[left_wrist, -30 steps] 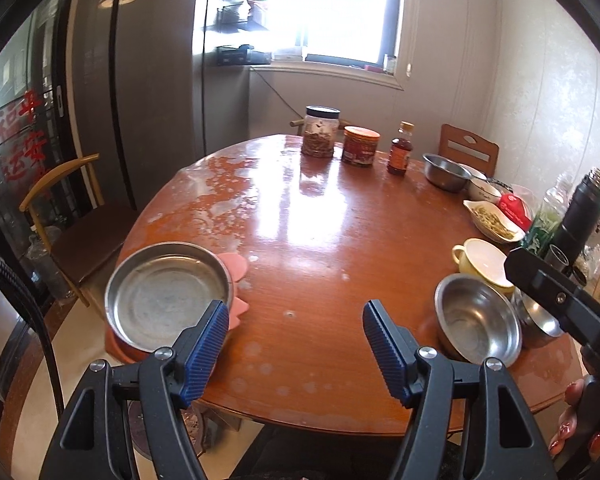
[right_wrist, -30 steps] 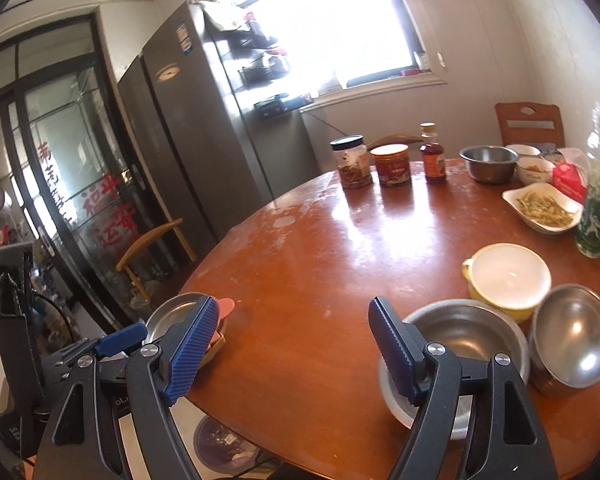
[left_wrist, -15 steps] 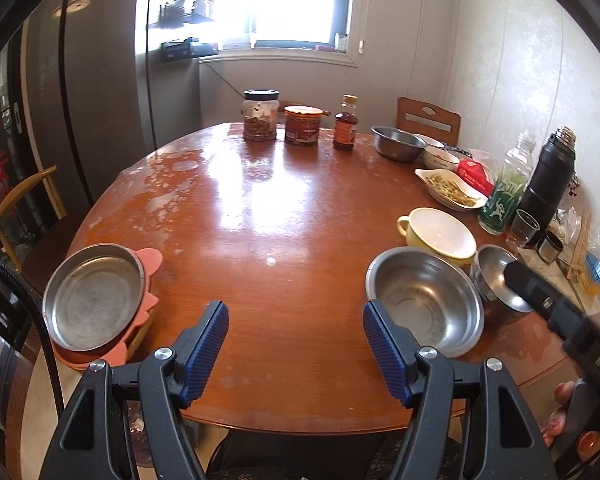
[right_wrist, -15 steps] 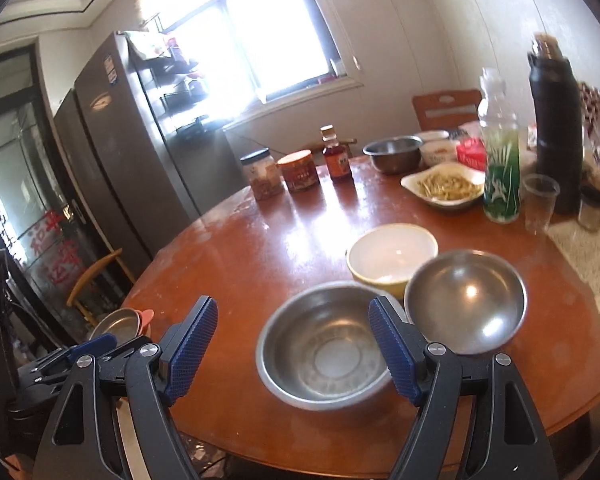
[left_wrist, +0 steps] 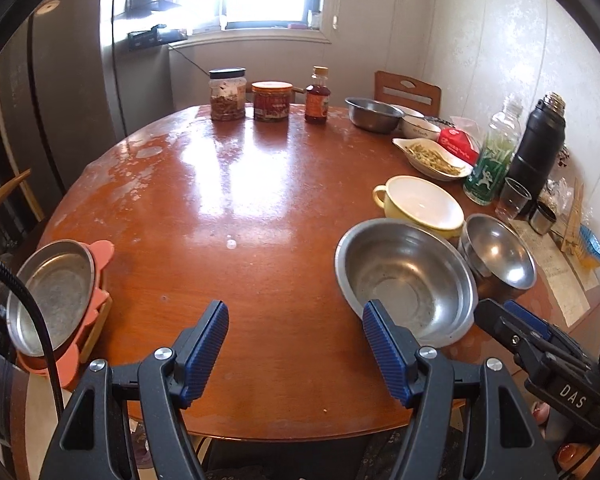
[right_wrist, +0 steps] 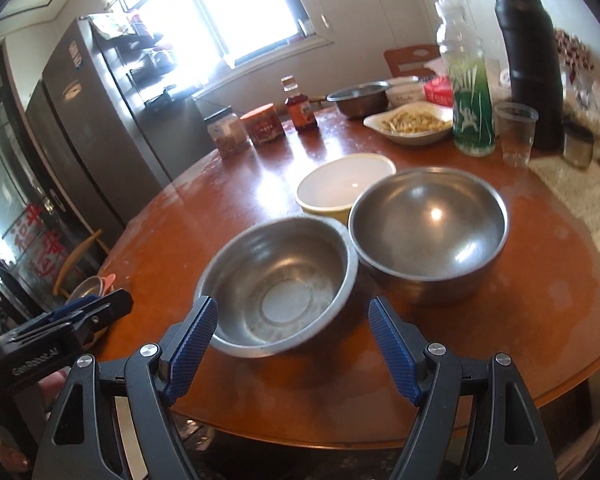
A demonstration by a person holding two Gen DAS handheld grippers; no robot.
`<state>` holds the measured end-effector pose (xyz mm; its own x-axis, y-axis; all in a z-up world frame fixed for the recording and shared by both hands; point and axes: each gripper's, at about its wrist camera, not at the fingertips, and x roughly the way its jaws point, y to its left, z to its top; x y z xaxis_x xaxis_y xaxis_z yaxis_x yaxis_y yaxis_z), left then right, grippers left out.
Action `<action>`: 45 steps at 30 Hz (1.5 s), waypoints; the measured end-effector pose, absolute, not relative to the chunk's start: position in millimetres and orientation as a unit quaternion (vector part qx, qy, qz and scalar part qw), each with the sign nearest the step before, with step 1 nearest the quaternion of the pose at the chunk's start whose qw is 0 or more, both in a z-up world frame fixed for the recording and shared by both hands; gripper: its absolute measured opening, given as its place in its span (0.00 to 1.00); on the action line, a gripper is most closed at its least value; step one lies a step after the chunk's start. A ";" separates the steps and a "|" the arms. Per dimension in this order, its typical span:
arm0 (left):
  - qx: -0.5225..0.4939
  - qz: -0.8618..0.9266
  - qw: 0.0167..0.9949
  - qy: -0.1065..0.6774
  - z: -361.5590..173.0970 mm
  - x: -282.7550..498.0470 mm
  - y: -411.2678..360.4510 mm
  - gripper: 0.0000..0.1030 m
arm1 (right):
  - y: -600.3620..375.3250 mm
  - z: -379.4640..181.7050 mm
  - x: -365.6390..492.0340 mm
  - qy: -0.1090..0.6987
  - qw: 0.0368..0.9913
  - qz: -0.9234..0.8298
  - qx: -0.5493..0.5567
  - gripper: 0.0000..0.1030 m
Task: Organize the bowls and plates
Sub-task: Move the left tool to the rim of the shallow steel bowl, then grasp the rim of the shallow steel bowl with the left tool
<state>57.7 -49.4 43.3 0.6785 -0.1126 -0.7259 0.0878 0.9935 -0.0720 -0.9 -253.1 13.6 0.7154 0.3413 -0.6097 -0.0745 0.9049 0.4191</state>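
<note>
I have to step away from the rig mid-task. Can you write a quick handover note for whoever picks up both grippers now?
Left gripper: open, empty, hovering over the near table edge.
Right gripper: open, empty, jaws either side of the wide steel bowl's near rim, not gripping.
Beside that bowl: deep steel bowl and yellow bowl, packed close together.
Far left edge: steel plate on a pink plate.
Far side: another steel bowl, white bowl, and a white dish of food.
Done: plates stacked. Left: gather the bowls; none nested yet.
</note>
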 end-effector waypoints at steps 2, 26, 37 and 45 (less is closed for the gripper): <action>-0.019 -0.063 0.912 0.406 38.6 62.9 -51.1 0.67 | -256.2 10.3 0.1 0.361 0.904 0.110 0.199 0.77; -0.034 -0.118 0.883 0.452 -7.3 163.2 -79.4 0.67 | -257.0 -26.5 39.7 0.369 0.895 0.092 0.231 0.56; -0.020 -0.144 0.874 0.464 -26.4 158.7 -95.0 0.35 | -235.8 -20.6 43.2 0.362 0.912 0.091 0.171 0.49; -0.030 -0.136 0.880 0.455 -16.7 143.3 -74.3 0.35 | -223.8 -12.4 44.9 0.357 0.915 0.104 0.159 0.48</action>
